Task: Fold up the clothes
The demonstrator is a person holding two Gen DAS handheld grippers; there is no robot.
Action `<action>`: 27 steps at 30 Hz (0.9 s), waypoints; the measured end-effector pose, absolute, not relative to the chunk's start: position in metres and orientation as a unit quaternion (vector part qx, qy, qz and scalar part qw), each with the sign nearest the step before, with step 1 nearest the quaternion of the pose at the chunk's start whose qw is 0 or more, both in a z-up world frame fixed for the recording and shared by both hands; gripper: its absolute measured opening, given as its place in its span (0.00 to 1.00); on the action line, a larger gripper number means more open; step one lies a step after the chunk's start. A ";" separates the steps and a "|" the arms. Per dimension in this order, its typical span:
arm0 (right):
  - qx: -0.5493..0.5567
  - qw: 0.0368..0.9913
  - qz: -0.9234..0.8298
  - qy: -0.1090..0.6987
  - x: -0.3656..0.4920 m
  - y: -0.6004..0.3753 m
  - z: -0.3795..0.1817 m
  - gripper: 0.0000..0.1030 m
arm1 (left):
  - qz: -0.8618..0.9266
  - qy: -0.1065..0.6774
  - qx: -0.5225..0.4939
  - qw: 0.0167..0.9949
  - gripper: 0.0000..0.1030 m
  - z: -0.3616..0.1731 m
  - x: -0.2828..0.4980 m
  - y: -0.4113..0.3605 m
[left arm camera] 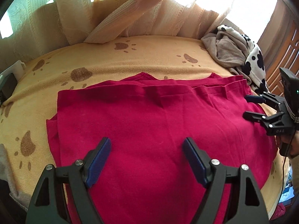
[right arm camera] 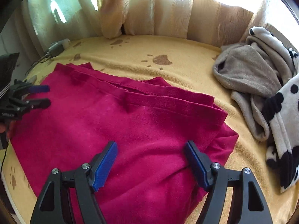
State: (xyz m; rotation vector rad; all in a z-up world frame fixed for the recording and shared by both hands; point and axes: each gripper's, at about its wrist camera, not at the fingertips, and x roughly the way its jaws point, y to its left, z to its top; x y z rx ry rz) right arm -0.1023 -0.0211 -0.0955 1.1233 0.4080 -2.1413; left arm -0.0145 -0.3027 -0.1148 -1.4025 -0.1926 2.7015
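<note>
A crimson garment lies folded flat on the yellow paw-print blanket, its layered edges stacked along the far side. My left gripper hovers open over the garment's near middle, nothing between its blue pads. The right gripper shows at the garment's right edge in the left wrist view, open and empty. In the right wrist view the same garment fills the centre, the right gripper open above its near right part, and the left gripper open over its left edge.
A heap of grey and black-spotted white fleece clothes lies at the right of the blanket. Cream curtains hang behind the bed. A white charger with cables sits at the far left corner. A wooden door stands to the right.
</note>
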 end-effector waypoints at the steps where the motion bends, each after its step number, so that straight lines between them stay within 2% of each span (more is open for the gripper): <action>1: 0.430 0.344 -0.820 0.159 -0.102 -0.016 -0.100 0.74 | 0.887 -0.063 -0.455 0.045 0.80 -0.116 -0.013 -0.305; 5: 0.429 0.354 -0.817 0.150 -0.101 -0.011 -0.100 0.74 | 0.887 -0.050 -0.458 0.039 0.80 -0.116 -0.011 -0.303; 11: 0.406 0.356 -0.839 0.066 -0.073 0.050 -0.064 0.75 | 0.890 -0.057 -0.451 0.028 0.81 -0.097 0.010 -0.298; 17: 0.397 0.348 -0.844 0.091 -0.009 0.108 -0.068 0.74 | 0.891 -0.035 -0.446 0.074 0.81 -0.083 0.033 -0.251; 18: 0.400 0.350 -0.842 0.094 -0.002 0.113 -0.072 0.72 | 0.890 -0.028 -0.448 0.081 0.81 -0.082 0.035 -0.241; 20: 0.406 0.366 -0.833 0.085 0.009 0.120 -0.078 0.56 | 0.887 -0.021 -0.451 0.096 0.81 -0.082 0.038 -0.223; 22: 0.412 0.384 -0.823 0.076 0.016 0.120 -0.084 0.22 | 0.886 -0.016 -0.451 0.108 0.81 -0.079 0.037 -0.206; 27: 0.423 0.416 -0.800 0.087 0.017 0.109 -0.097 0.22 | 0.887 -0.005 -0.444 0.127 0.81 -0.066 0.018 -0.169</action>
